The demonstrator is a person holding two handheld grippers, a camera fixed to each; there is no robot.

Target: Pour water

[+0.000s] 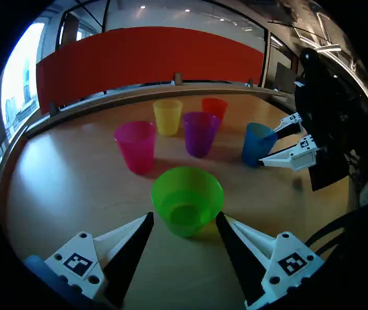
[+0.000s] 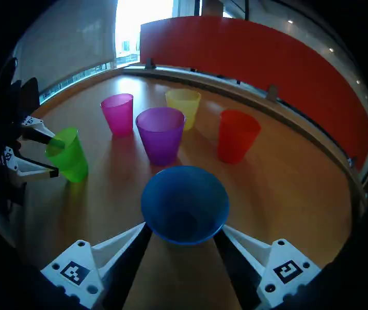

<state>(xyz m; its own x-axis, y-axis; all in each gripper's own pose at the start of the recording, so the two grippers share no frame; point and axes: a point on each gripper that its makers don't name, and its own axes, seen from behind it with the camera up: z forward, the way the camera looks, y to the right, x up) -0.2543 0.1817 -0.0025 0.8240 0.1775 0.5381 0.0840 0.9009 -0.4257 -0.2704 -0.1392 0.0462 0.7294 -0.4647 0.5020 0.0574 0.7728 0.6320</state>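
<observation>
Entry: green cup [image 1: 187,199], pinched between both fingers of the left hand-held gripper [image 1: 184,217], in front of the other cups on the bench [image 1: 70,170]. Entry: blue cup [image 2: 185,204], likewise pinched by the right hand-held gripper [image 2: 182,228], well apart from the green. Water level: cannot tell. Risks, as judged: thin walls slipping or buckling under the squeeze; tilting before the rims meet, spilling onto the bench; knocking the pink cup [image 1: 136,144] or purple cup [image 1: 200,133] just behind.
</observation>
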